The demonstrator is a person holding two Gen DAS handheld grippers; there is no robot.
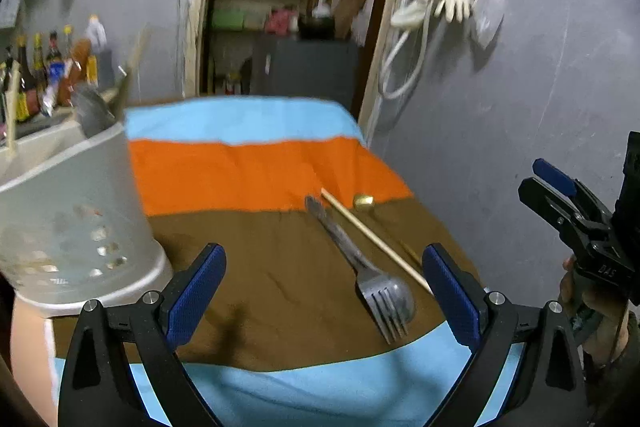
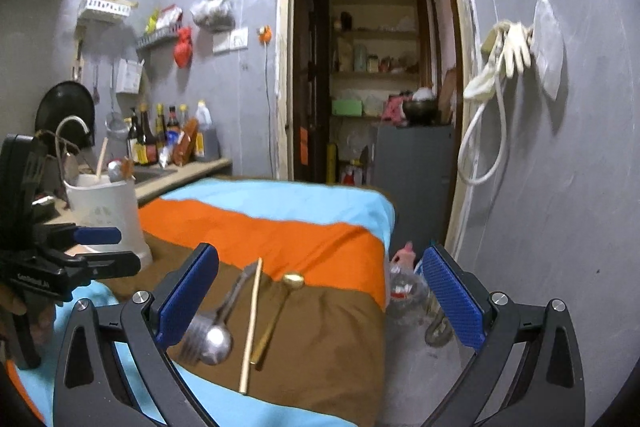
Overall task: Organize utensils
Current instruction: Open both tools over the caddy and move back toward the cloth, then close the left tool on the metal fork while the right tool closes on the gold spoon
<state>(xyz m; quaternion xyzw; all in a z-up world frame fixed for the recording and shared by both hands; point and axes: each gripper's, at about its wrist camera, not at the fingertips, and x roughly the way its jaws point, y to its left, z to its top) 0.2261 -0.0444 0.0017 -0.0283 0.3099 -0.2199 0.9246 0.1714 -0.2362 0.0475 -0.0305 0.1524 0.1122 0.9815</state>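
Our left gripper [image 1: 324,291] and right gripper [image 2: 320,295] both released, fork [image 1: 382,297] near cloth [image 1: 248,171] edge, holder [image 1: 72,211] well apart.

A small home kitchen: sauce bottles [image 2: 160,135] beside a sink [image 2: 152,173], a pan [image 2: 64,111] hanging on the wall.

The white utensil holder [image 1: 76,211] is blurred and cut off by the left edge in the left wrist view. The gold spoon's [image 2: 276,315] handle lies partly behind the chopstick [image 2: 252,323]
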